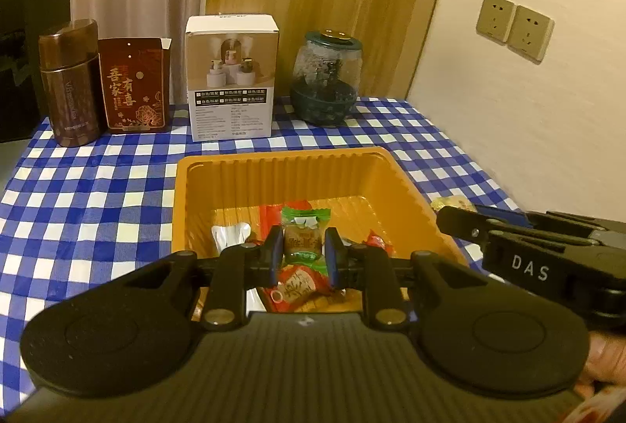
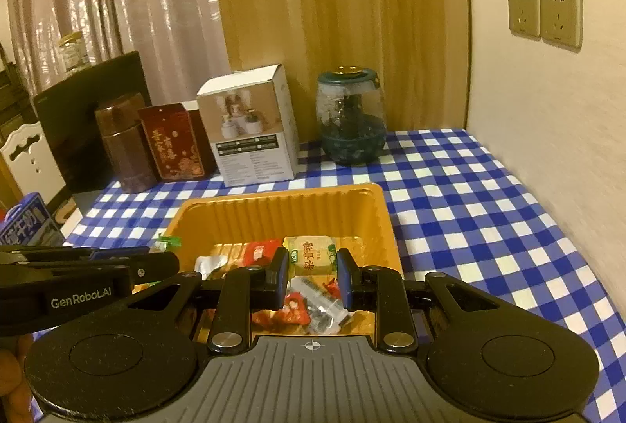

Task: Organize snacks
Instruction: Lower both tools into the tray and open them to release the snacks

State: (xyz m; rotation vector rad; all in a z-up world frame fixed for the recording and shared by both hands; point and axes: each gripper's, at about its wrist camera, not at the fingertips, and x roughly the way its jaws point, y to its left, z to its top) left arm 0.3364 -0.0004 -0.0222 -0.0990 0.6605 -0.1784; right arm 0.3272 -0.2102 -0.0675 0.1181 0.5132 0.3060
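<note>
An orange plastic tray [image 1: 274,165] [image 2: 281,206] sits on the blue checked table and holds several wrapped snacks. My left gripper [image 1: 301,247] is shut on a green-wrapped candy [image 1: 303,233] and holds it over the tray. My right gripper [image 2: 313,276] is shut on a yellow-wrapped candy [image 2: 311,253] and holds it over the tray. A red packet [image 1: 297,286] and a white wrapper [image 1: 229,233] lie in the tray. The right gripper's body [image 1: 547,247] shows at the tray's right side; the left gripper's body [image 2: 90,274] shows at its left.
At the table's back stand a brown canister [image 1: 70,86], a red box [image 1: 135,85], a white carton [image 1: 231,79] and a glass jar with a dark lid [image 1: 326,75]. A wall with sockets [image 1: 514,26] bounds the right. A gold-wrapped candy [image 1: 452,204] lies right of the tray.
</note>
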